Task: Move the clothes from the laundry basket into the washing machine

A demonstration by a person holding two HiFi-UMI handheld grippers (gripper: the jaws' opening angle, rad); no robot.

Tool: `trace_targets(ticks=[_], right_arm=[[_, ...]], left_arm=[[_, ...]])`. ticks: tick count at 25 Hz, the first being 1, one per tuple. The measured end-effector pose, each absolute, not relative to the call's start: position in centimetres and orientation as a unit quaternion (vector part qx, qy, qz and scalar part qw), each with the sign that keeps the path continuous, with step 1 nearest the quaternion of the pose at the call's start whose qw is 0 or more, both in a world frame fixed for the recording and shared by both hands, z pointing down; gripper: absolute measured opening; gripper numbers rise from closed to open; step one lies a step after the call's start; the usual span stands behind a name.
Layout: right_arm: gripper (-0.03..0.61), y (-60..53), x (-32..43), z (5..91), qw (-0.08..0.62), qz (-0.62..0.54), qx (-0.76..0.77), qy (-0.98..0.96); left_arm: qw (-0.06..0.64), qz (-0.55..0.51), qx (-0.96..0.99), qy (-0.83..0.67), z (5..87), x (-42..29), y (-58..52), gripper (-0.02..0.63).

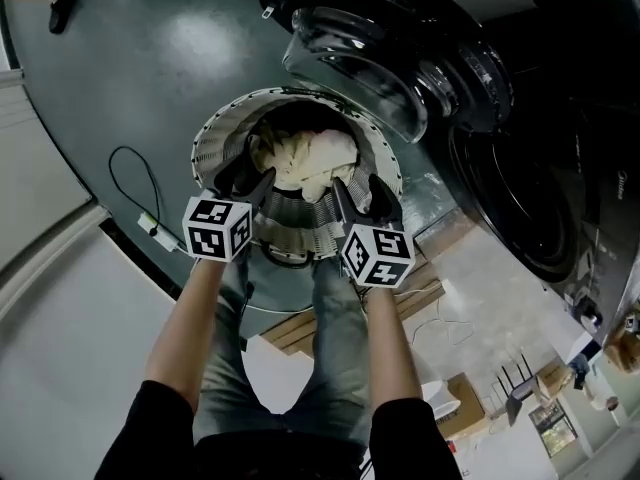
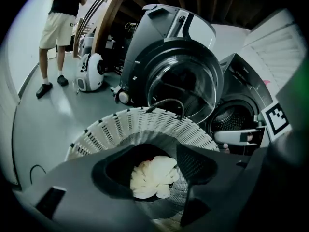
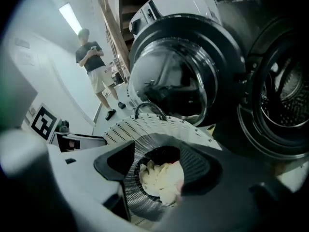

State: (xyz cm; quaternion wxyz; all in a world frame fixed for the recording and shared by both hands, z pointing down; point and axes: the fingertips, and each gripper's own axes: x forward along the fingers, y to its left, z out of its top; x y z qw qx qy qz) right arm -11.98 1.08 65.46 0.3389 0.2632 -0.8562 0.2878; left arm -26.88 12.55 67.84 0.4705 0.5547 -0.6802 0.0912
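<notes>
Left gripper (image 1: 250, 184), right gripper (image 1: 362, 196): both jaws spread wide, nothing pinched, side by side above near rim of laundry basket (image 1: 212, 133). Cream garment (image 1: 312, 158) bunched at basket bottom, apart from pads. Washing machine (image 1: 540, 188) at right, door (image 1: 380, 63) swung open.

Risks:
- grippers crowding narrow basket may knock together
- jaw could snag slotted wall
- shallow pinch on loose fold likely slips during carry

Head view alone shows gripper spacing. Gripper views alone show bystander (image 2: 60, 18) on far floor. Right gripper view shows drum (image 3: 289, 95) interior.
</notes>
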Motion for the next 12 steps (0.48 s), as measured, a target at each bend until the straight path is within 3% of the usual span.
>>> trace_targets(ticks=[12], right_arm=[[0.296,1.9,-12.1,81.5,0.404,0.320,0.265,-0.815]], left_arm=[[0.523,0.162,0.548,-0.633,84.3,-25.1,9.7,0.282]])
